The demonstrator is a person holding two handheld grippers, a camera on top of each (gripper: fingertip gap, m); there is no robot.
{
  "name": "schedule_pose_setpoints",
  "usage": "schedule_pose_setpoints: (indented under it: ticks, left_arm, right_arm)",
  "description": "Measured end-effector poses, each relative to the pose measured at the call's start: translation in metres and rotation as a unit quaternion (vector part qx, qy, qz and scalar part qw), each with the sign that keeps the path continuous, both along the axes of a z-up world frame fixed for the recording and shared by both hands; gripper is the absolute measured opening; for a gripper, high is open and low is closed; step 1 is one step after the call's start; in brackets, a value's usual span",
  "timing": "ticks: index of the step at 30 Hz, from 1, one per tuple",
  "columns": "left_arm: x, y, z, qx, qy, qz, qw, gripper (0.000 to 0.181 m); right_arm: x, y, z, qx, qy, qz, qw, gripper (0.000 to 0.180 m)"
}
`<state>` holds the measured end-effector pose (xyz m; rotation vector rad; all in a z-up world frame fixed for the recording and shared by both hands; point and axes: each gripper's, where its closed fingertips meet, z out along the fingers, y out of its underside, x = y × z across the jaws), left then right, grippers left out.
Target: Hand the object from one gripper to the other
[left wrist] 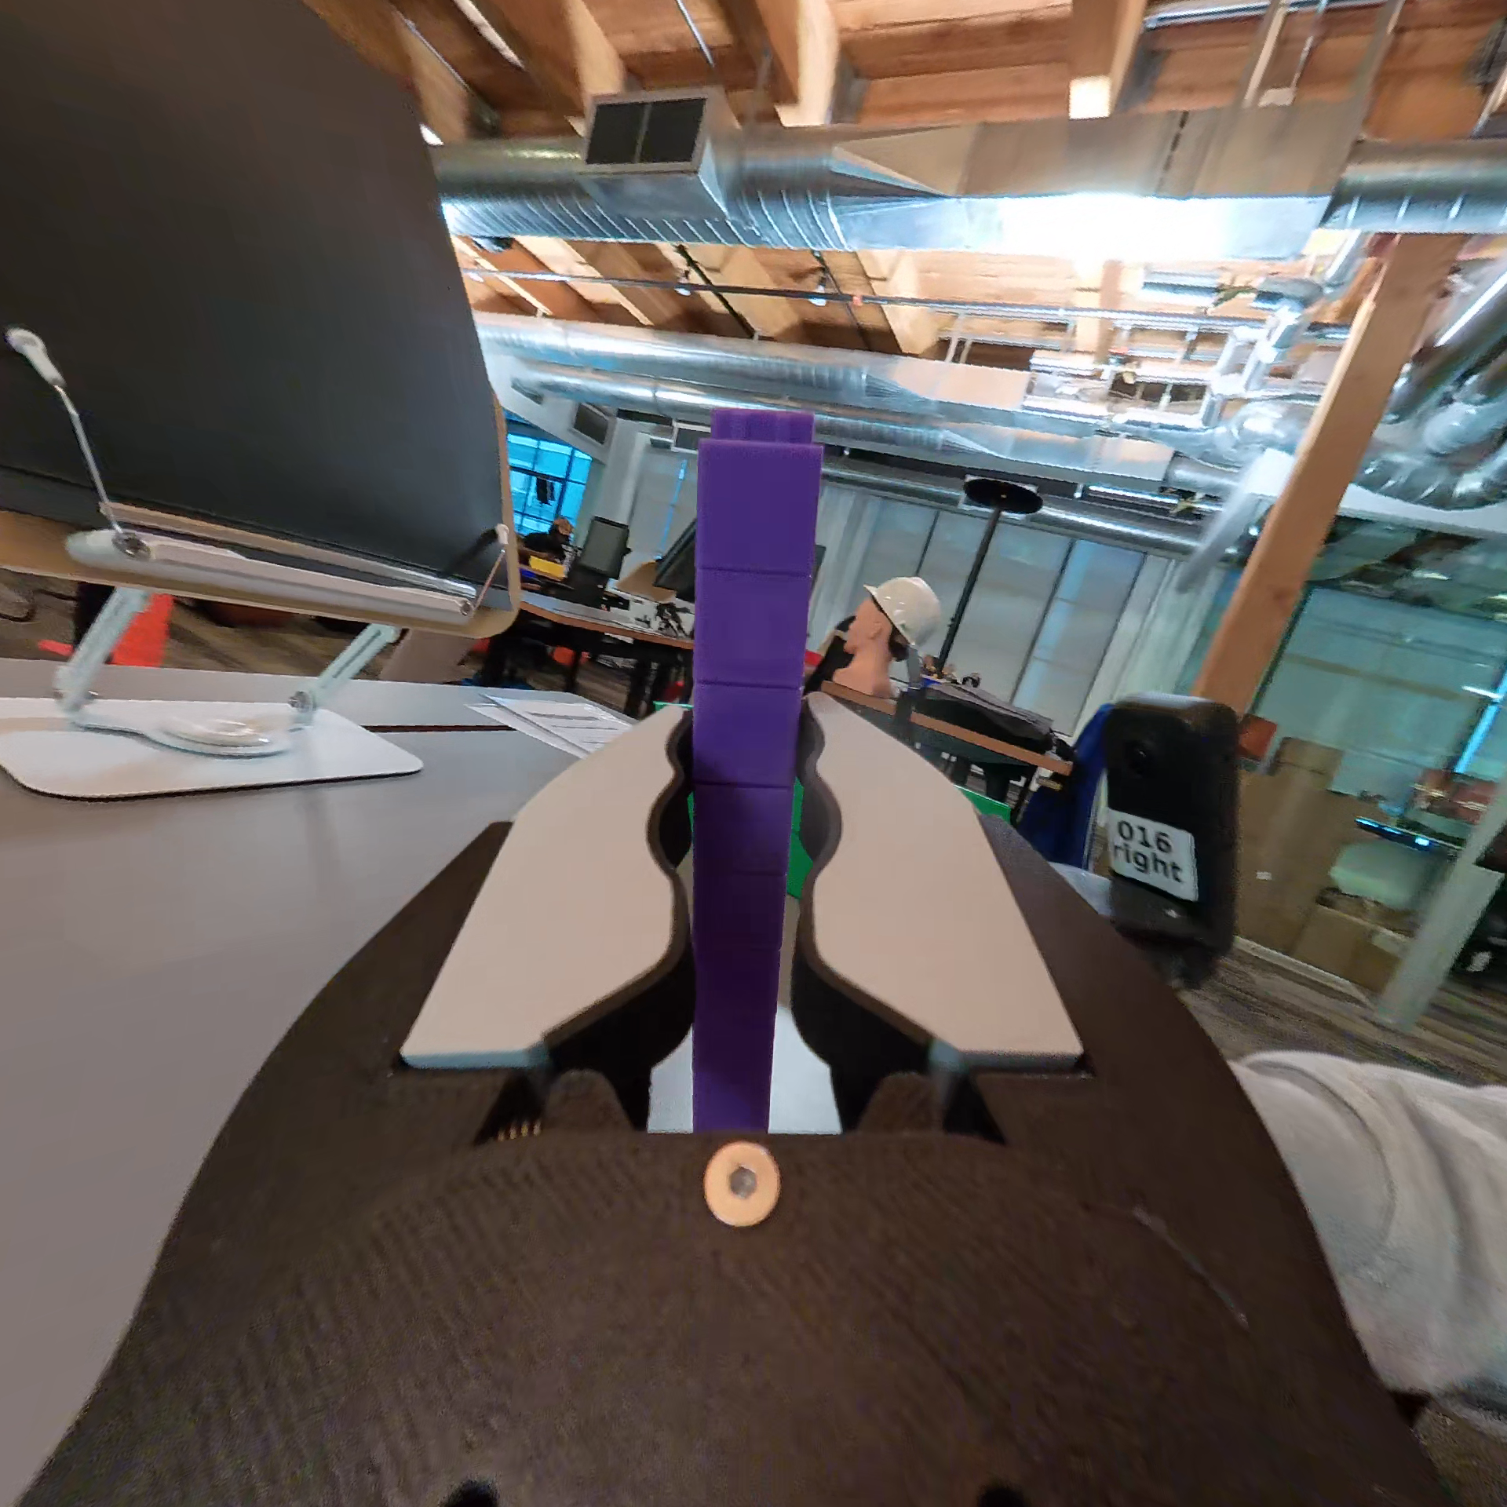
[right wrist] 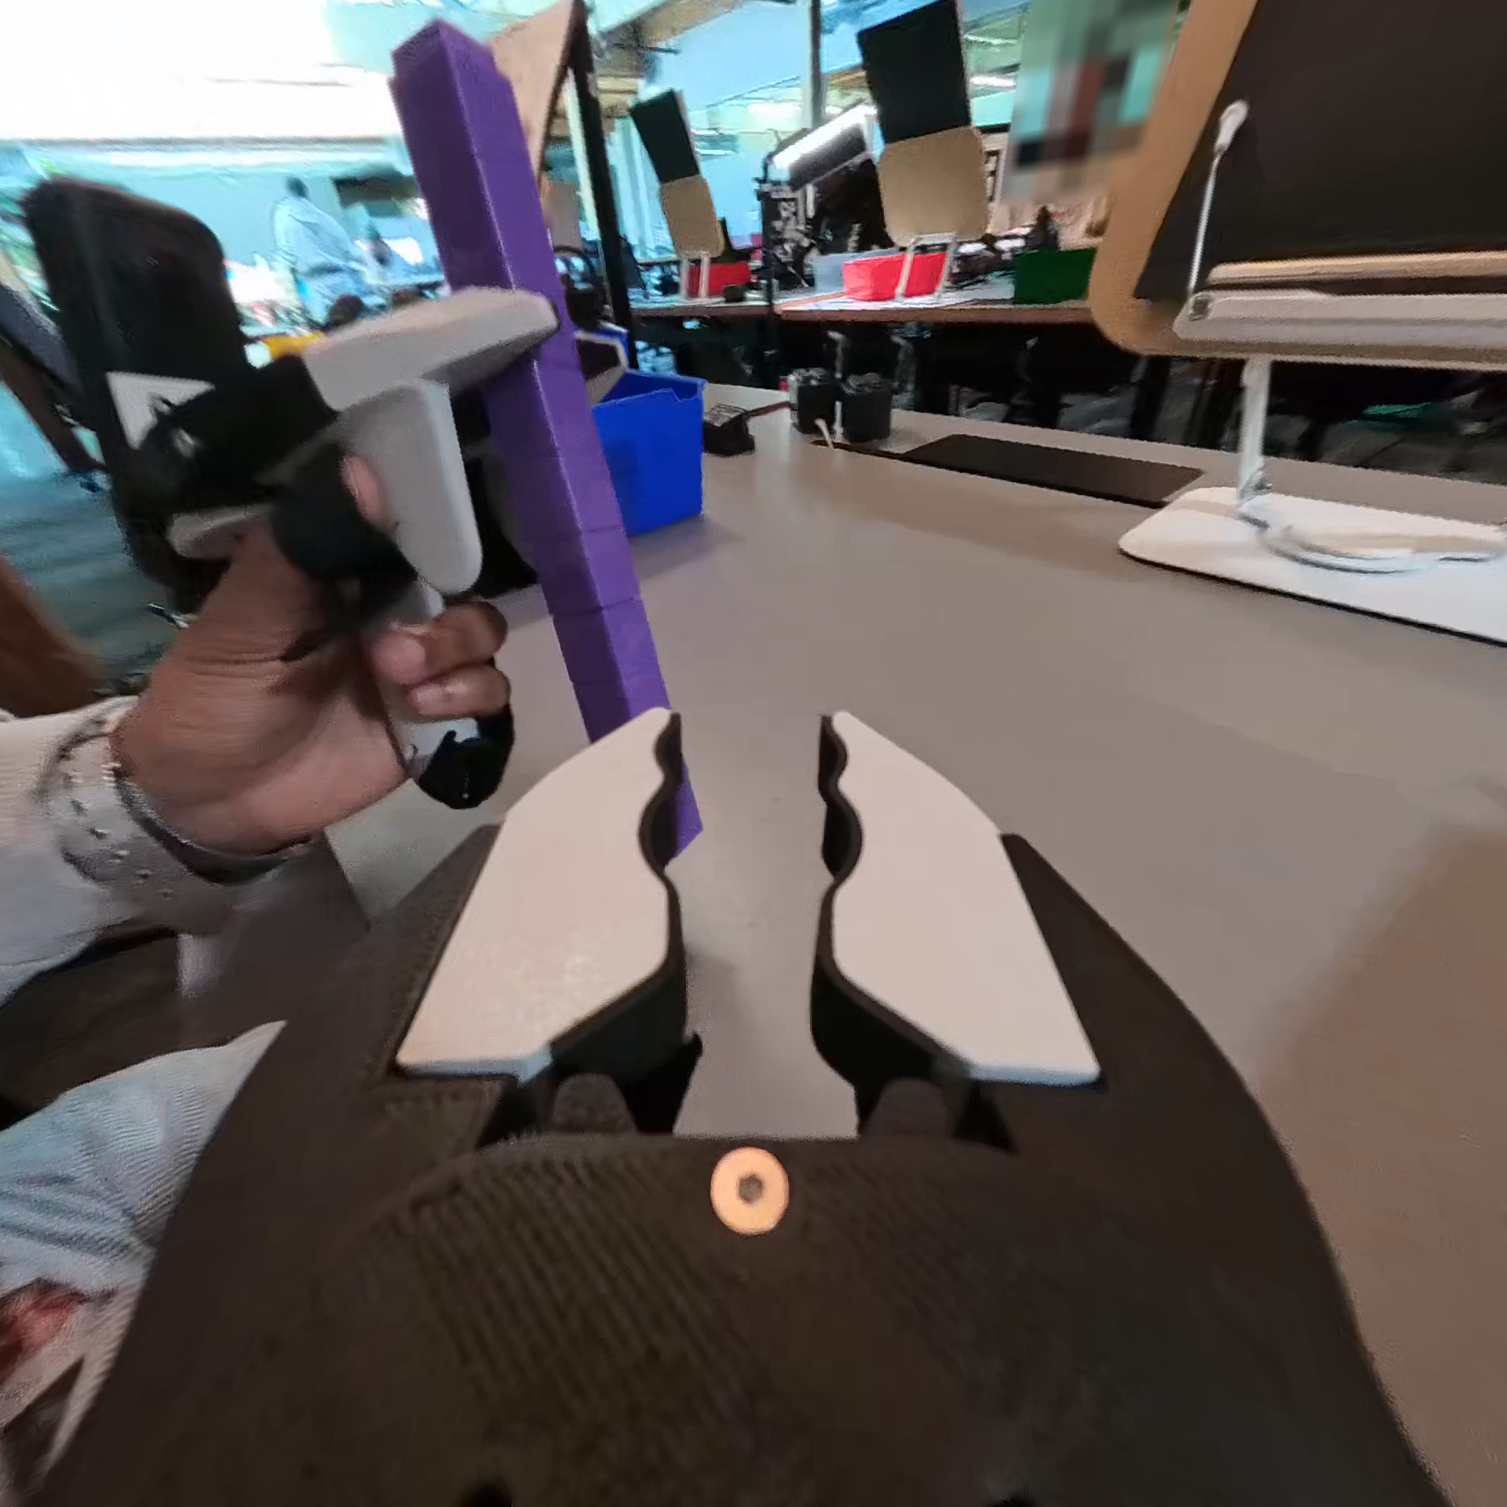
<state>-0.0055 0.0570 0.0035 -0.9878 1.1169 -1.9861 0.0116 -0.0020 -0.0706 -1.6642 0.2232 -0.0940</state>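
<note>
Holding the purple block stick [left wrist: 746, 815] upright, the left hand-held gripper [left wrist: 744, 734] clamps its middle; its lower end sits just left-forward of the right hand-held gripper [right wrist: 746, 734], which is spread and empty above the bench [right wrist: 1060, 734].

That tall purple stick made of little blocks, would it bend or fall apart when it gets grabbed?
The purple stick looks rigid: it stays straight, though the left gripper clamps it only partway along. Visible seams between blocks suggest it might snap apart under sideways force. It is probably light plastic.
</note>
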Motion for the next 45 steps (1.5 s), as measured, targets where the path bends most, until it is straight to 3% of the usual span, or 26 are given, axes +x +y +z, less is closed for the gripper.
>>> schedule_pose_setpoints:
  ticks: [5, 11, 20, 45]
  left_arm:
    - [0.001, 0.001, 0.000, -0.016, 0.020, 0.038, 0.999, 0.024]
    - [0.002, -0.011, -0.004, -0.051, 0.037, 0.019, 0.998, 0.025]
    - [0.002, 0.000, -0.005, -0.071, 0.033, 0.040, 0.996, 0.024]
    - [0.001, 0.001, -0.003, -0.026, 0.011, 0.087, 0.996, 0.024]
  right_arm:
    - [-0.023, 0.020, -0.019, -0.074, -0.093, -0.002, 0.993, 0.037]
    - [-0.027, 0.026, -0.034, -0.135, -0.163, -0.014, 0.977, 0.031]
    - [-0.034, 0.027, -0.033, -0.128, -0.154, 0.002, 0.980, 0.030]
    - [-0.048, 0.031, -0.032, -0.120, -0.141, 0.026, 0.982, 0.032]
